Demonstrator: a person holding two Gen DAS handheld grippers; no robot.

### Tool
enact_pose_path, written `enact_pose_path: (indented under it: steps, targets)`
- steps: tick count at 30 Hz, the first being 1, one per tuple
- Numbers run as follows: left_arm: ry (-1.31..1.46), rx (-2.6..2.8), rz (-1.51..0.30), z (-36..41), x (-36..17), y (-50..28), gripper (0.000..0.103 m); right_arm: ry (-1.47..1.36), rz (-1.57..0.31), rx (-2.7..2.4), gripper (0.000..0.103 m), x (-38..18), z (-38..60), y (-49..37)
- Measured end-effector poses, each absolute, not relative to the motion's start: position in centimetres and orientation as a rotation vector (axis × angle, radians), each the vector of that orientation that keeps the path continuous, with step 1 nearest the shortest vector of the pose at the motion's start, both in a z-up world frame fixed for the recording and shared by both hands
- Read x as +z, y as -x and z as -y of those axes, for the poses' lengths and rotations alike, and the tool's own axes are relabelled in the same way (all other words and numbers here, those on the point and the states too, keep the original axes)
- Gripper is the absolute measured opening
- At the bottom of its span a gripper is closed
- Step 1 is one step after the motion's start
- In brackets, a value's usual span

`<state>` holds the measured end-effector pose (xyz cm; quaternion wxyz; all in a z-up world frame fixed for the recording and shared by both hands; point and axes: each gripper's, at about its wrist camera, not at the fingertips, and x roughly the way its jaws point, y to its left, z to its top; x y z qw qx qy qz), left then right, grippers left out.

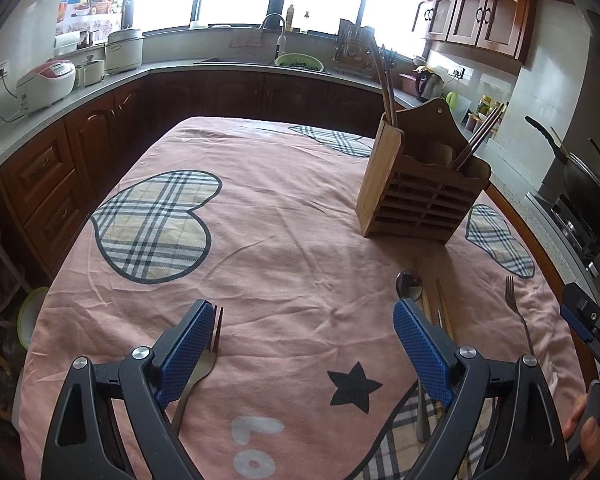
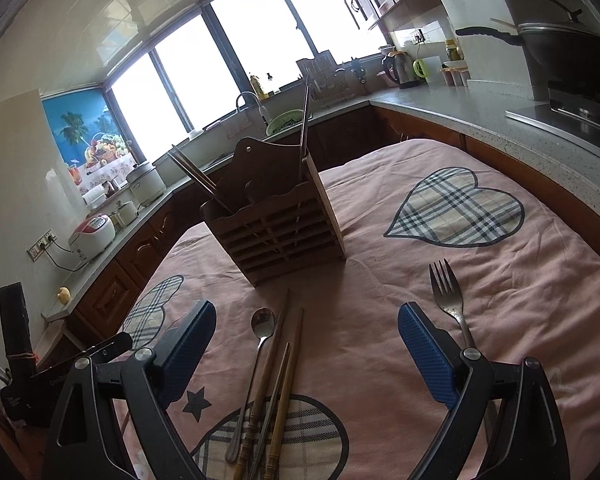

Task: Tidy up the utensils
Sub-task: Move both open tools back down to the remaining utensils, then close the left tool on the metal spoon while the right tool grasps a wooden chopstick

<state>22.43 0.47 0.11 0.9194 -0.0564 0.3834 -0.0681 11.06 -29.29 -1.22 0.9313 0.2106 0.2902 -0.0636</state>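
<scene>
A wooden slatted utensil holder (image 1: 420, 184) stands on the pink tablecloth, with chopsticks (image 1: 384, 84) sticking up from it; it also shows in the right wrist view (image 2: 276, 224). My left gripper (image 1: 304, 320) is open and empty above the cloth. A fork (image 1: 198, 380) lies under its left finger. A spoon (image 1: 409, 285), loose chopsticks (image 1: 444, 312) and a second fork (image 1: 516, 308) lie to its right. My right gripper (image 2: 306, 320) is open and empty above the spoon (image 2: 260, 332) and several chopsticks (image 2: 284, 380). The second fork (image 2: 450, 300) lies by its right finger.
The pink tablecloth (image 1: 284, 208) with plaid hearts covers the table. Dark wood cabinets and a grey counter (image 1: 80, 92) ring the table, with rice cookers (image 1: 46, 84), a sink and a kettle. A wok (image 2: 560, 48) sits on the stove at the right.
</scene>
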Motion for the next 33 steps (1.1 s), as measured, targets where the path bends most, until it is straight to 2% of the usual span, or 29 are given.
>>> enact_pose_path:
  steps: [10,14,17,22,29,31,33]
  targets:
    - [0.084,-0.19,-0.813,1.4,-0.7,-23.6,0.089,-0.419,-0.623,-0.12,0.092,-1.8,29.3,-11.4]
    - [0.063,-0.232,-0.84,2.7,-1.5,-25.2,0.078,-0.433,-0.648,-0.118,0.08,-2.4,29.6,-11.7]
    - [0.045,-0.268,-0.858,3.7,-2.2,-26.8,0.076,-0.442,-0.665,-0.123,0.07,-2.8,30.0,-12.0]
    - [0.011,-0.328,-0.89,5.7,-3.5,-30.0,0.074,-0.453,-0.687,-0.134,0.064,-3.5,30.7,-12.6]
    - [-0.022,-0.401,-0.943,8.4,-6.3,-34.5,0.071,-0.469,-0.711,-0.142,0.062,-4.3,31.5,-13.5]
    - [-0.032,-0.415,-0.959,9.1,-7.3,-35.7,0.066,-0.476,-0.718,-0.146,0.062,-4.5,31.8,-13.8]
    - [-0.034,-0.43,-0.979,9.6,-8.1,-36.6,0.055,-0.482,-0.726,-0.149,0.062,-4.8,32.1,-14.0]
